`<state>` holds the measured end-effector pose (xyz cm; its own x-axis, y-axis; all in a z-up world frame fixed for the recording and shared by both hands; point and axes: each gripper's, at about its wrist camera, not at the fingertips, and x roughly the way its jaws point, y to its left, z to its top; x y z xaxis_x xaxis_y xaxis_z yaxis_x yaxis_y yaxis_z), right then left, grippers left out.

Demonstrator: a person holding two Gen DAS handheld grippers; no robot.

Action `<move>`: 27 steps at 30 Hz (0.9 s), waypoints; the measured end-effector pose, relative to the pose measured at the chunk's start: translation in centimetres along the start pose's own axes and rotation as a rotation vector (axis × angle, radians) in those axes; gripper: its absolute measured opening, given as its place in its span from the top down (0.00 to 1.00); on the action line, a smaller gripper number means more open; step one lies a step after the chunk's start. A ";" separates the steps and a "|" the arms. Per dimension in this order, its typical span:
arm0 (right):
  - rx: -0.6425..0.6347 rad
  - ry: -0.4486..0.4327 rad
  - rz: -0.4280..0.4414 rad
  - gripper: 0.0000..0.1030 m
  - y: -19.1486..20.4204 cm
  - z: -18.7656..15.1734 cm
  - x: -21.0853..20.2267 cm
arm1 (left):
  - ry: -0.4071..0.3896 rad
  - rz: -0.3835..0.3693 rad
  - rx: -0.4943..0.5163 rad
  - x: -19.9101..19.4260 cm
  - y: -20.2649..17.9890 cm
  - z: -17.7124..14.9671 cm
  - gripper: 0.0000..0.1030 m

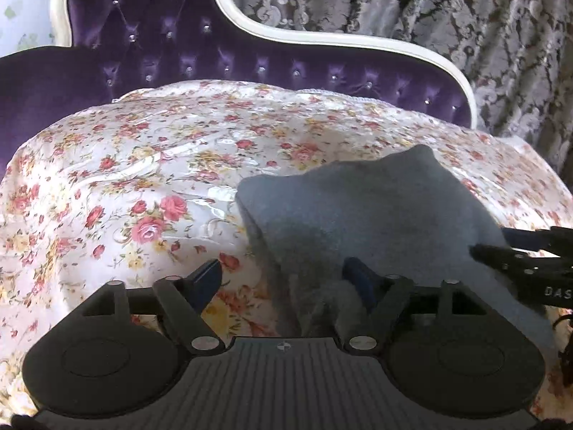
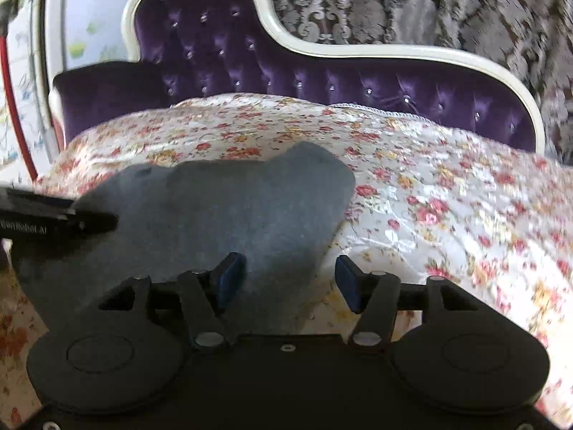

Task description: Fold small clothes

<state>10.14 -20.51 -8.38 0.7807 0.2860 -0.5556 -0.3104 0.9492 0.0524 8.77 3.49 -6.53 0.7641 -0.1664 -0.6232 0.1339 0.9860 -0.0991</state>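
Grey cloth (image 1: 376,215) lies on the floral bedspread (image 1: 125,186), folded-looking with a raised hump at its far edge. In the left wrist view the cloth fills the centre to 4 o'clock; in the right wrist view the same cloth (image 2: 222,208) sits centre to 9 o'clock.

Left gripper (image 1: 283,279): jaws spread wide, not pinching anything. Its left blue finger (image 1: 206,277) is over bare bedspread at 7 o'clock, its right finger (image 1: 360,279) is over the near part of the cloth. Cloth edge runs between the two fingers, pads not pressing it.

Right gripper (image 2: 292,279): jaws apart too, nothing clamped. Left finger (image 2: 231,277) sits over the cloth's near edge, right finger (image 2: 347,281) over bare bedspread. Cannot tell whether either finger touches the fabric.

Each tool shows in the other's camera: the right one pokes in at 3 o'clock in the left view, tip over the cloth's right side; the left one comes in at 9 o'clock in the right view, tip over the cloth's left side.

Behind at 12 o'clock: purple tufted headboard (image 1: 172,53) with white frame, patterned curtain (image 1: 447,18) at 1 o'clock. Right view is slightly blurred.
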 end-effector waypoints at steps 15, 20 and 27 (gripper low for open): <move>-0.132 0.004 0.026 0.25 2.5 -1.8 -5.0 | 0.013 -0.006 -0.043 -3.8 1.0 -1.5 0.25; -0.078 0.013 0.030 0.16 2.3 -2.5 -6.2 | 0.020 0.006 -0.047 -4.6 0.8 -1.7 0.25; 0.064 -0.081 0.068 0.01 1.5 -0.5 -9.4 | -0.015 0.060 -0.003 -7.2 -1.1 0.2 0.20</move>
<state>2.06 -21.80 -3.49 0.8011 0.3576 -0.4800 -0.3312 0.9328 0.1422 3.25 3.64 -1.81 0.7799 -0.1073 -0.6167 0.0859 0.9942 -0.0644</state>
